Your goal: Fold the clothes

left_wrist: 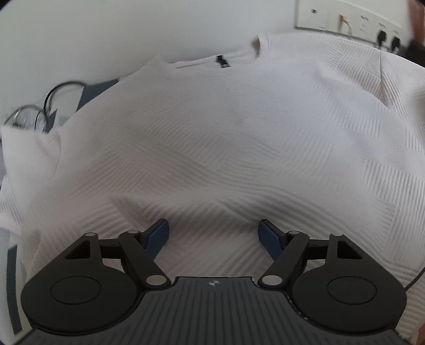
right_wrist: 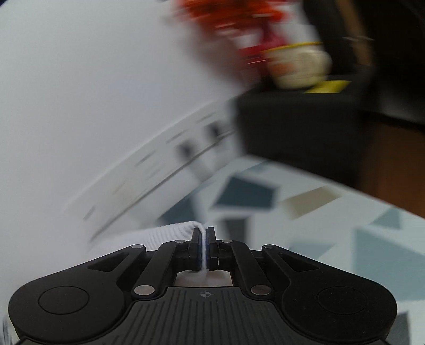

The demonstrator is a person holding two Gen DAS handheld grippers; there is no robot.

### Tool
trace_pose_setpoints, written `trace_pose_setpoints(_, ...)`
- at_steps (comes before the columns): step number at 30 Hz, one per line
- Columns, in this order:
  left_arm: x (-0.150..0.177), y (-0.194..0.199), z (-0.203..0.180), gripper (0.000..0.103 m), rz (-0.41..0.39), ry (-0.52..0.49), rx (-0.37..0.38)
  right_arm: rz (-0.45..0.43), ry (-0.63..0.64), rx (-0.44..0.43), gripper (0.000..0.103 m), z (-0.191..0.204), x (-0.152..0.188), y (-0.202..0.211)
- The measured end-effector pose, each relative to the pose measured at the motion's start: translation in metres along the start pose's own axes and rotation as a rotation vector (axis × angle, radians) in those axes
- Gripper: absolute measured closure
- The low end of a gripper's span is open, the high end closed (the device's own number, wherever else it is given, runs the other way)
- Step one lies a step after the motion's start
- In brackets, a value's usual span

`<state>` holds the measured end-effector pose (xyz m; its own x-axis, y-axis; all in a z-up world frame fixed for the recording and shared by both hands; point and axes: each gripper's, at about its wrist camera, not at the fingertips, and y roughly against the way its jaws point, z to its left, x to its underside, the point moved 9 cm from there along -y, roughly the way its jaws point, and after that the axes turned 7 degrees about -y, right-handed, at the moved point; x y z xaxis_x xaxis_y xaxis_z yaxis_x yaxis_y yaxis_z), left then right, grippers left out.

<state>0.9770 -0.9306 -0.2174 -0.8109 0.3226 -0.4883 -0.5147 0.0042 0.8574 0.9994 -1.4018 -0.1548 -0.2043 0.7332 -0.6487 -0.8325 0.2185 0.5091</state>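
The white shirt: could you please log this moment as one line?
white shirt: spread flat on patterned cloth | left gripper: open above shirt | right gripper: shut on shirt edge

From my left tongs (left_wrist: pixel 213 233) I look down on the shirt (left_wrist: pixel 225 138), spread flat on the table (left_wrist: pixel 10 286). Its collar (left_wrist: pixel 212 62) lies at the far edge, toward the wall. A sleeve (left_wrist: pixel 29 154) reaches out to the left, and cables (left_wrist: pixel 45 106) lie just beyond it. A socket panel (left_wrist: pixel 350 21) sits on the wall at the far right. My right tongs (right_wrist: pixel 204 245) grip a fold of the shirt, with bare table ahead and to the right. A dark cabinet (right_wrist: pixel 297 127) stands behind the table.
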Motion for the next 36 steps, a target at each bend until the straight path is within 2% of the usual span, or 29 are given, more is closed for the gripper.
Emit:
trace_pose_setpoints(3, -0.007, -0.002, -0.015, 0.032, 0.008, -0.029, 0.033, -0.018, -0.003, 0.060, 0.100, -0.028, -0.023, -0.019)
trace_pose_setpoints(7, -0.011, -0.007, -0.026, 0.031, 0.016, -0.059, 0.047, 0.001, 0.059, 0.101, 0.100, -0.041, -0.030, -0.045)
trace_pose_setpoints(11, -0.015, -0.011, -0.029, 0.031, 0.024, -0.071, 0.051, 0.020, 0.147, 0.126, 0.100, -0.035, -0.035, -0.073)
trace_pose_setpoints(16, -0.017, -0.015, -0.031, 0.028, 0.006, -0.112, 0.023, -0.019, 0.260, 0.130, 0.101, -0.015, -0.069, -0.099)
trace_pose_setpoints(20, -0.017, -0.021, -0.024, 0.027, 0.021, -0.065, 0.043, -0.016, 0.270, 0.163, 0.100, -0.013, -0.088, -0.118)
trace_pose_setpoints(23, -0.018, -0.024, -0.021, 0.022, 0.015, -0.059, 0.044, 0.016, 0.281, 0.191, 0.100, -0.019, -0.081, -0.133)
trace_pose_setpoints(25, -0.017, -0.026, -0.020, 0.021, 0.006, -0.054, 0.044, 0.041, 0.252, 0.180, 0.099, -0.026, -0.072, -0.140)
trace_pose_setpoints(26, -0.016, -0.025, -0.021, 0.021, 0.000, -0.050, 0.045, 0.060, 0.224, 0.171, 0.095, -0.029, -0.065, -0.141)
trace_pose_setpoints(28, -0.016, -0.026, -0.021, 0.019, -0.014, -0.054, 0.042, 0.092, 0.172, 0.170, 0.073, -0.035, -0.053, -0.139)
trace_pose_setpoints(29, -0.015, -0.025, -0.022, 0.016, -0.017, -0.051, 0.036, 0.089, 0.157, 0.168, 0.055, -0.035, -0.048, -0.133)
trace_pose_setpoints(30, -0.015, -0.026, -0.021, 0.012, -0.014, -0.039, 0.028, 0.072, 0.155, 0.164, 0.045, -0.034, -0.043, -0.125)
trace_pose_setpoints(32, -0.013, -0.024, -0.020, 0.011, -0.009, -0.012, 0.022, 0.057, 0.170, 0.141, 0.039, -0.027, -0.031, -0.109)
trace_pose_setpoints(34, -0.012, -0.018, -0.022, 0.016, -0.017, -0.016, 0.026, 0.114, 0.166, 0.091, 0.034, -0.018, -0.015, -0.096)
trace_pose_setpoints(36, -0.013, -0.003, -0.029, 0.020, -0.061, -0.076, 0.018, 0.188, 0.152, 0.021, 0.033, -0.006, 0.003, -0.084)
